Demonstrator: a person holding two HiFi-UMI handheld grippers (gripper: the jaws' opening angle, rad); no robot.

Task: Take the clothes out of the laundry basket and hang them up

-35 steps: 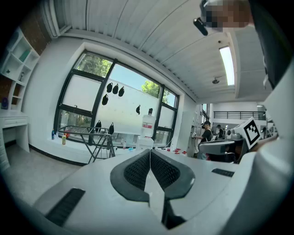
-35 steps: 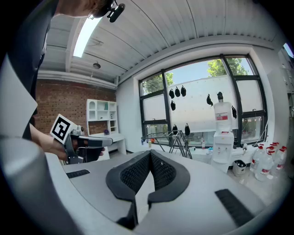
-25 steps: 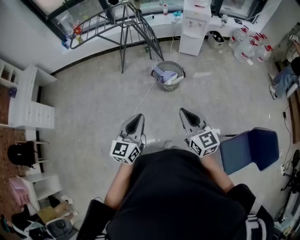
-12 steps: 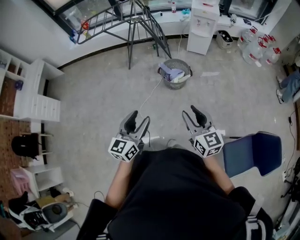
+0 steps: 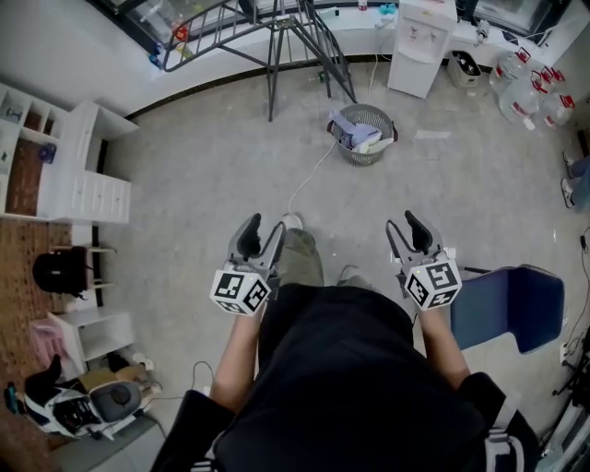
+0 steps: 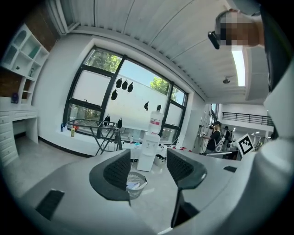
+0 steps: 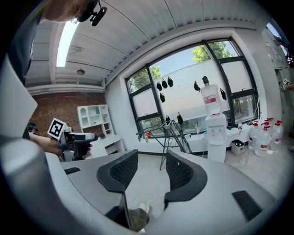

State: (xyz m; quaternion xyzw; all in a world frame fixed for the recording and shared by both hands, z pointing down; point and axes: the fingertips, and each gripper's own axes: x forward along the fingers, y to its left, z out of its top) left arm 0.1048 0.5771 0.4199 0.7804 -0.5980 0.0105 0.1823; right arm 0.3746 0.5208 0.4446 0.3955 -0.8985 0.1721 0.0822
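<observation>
The laundry basket (image 5: 364, 135), a round grey mesh one holding purple and white clothes, stands on the floor well ahead of me. Behind it is the metal drying rack (image 5: 277, 28). My left gripper (image 5: 260, 232) is open and empty at waist height. My right gripper (image 5: 407, 230) is empty too, its jaws still opening. In the left gripper view the basket (image 6: 136, 183) shows between the open jaws of the left gripper (image 6: 147, 167), far off. The right gripper (image 7: 148, 172) points toward the rack (image 7: 170, 133).
A white water dispenser (image 5: 419, 46) stands right of the rack, with water bottles (image 5: 535, 92) further right. A blue chair (image 5: 507, 309) is close at my right. White shelving (image 5: 83, 184) lines the left. A cable (image 5: 309, 180) runs from the basket toward my feet.
Both grippers' jaws went from shut to open. A leg has stepped forward between the grippers, and the grippers have spread a little wider apart.
</observation>
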